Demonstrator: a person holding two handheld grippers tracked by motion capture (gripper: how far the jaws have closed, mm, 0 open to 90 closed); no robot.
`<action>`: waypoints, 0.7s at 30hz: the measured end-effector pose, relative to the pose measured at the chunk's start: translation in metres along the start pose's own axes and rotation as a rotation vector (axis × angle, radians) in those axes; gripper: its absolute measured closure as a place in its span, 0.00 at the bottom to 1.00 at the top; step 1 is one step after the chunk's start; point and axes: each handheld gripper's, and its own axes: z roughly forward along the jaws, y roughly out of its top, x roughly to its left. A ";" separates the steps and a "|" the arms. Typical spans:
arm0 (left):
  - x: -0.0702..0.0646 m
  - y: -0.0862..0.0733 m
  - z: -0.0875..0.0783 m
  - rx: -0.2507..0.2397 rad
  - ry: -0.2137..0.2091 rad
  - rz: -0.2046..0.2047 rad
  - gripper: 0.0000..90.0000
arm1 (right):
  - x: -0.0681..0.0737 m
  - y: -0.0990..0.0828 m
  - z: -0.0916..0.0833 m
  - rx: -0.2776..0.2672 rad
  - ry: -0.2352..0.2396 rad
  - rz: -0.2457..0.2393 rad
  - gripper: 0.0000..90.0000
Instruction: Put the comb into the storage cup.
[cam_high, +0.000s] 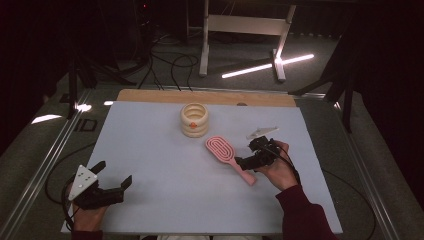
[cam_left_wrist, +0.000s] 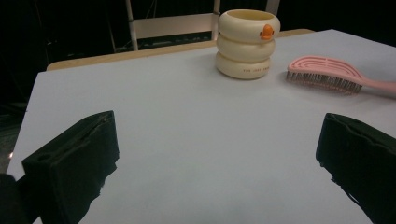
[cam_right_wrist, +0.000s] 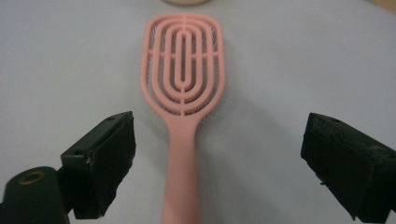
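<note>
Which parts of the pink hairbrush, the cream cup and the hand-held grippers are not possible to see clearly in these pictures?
- Pink plastic hairbrush: right gripper view, handle end cut off by the bottom edge; high view, the right hand-held gripper covers part of the handle.
- Cream ringed cup with orange mark: left gripper view, lettering on the lowest ring too small to read; its inside is hidden by the rim.
- Left hand-held gripper: high view, hand partly cut off by the bottom edge.

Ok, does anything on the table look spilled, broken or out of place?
Nothing stands out. The pink vented plastic hairbrush lies flat, bristles down and intact, and the cream ringed cup stands upright behind it. No spills on the pale tabletop.
</note>
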 end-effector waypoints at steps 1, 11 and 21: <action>0.001 0.000 0.000 0.000 0.000 0.000 0.00 | 0.001 0.000 0.003 0.011 0.003 -0.004 0.11; 0.001 -0.001 0.000 0.001 -0.001 -0.005 0.00 | 0.006 0.003 0.023 0.098 0.026 -0.031 0.14; 0.002 0.000 -0.001 -0.002 0.000 -0.008 0.00 | 0.012 0.005 0.039 0.172 0.044 -0.052 0.18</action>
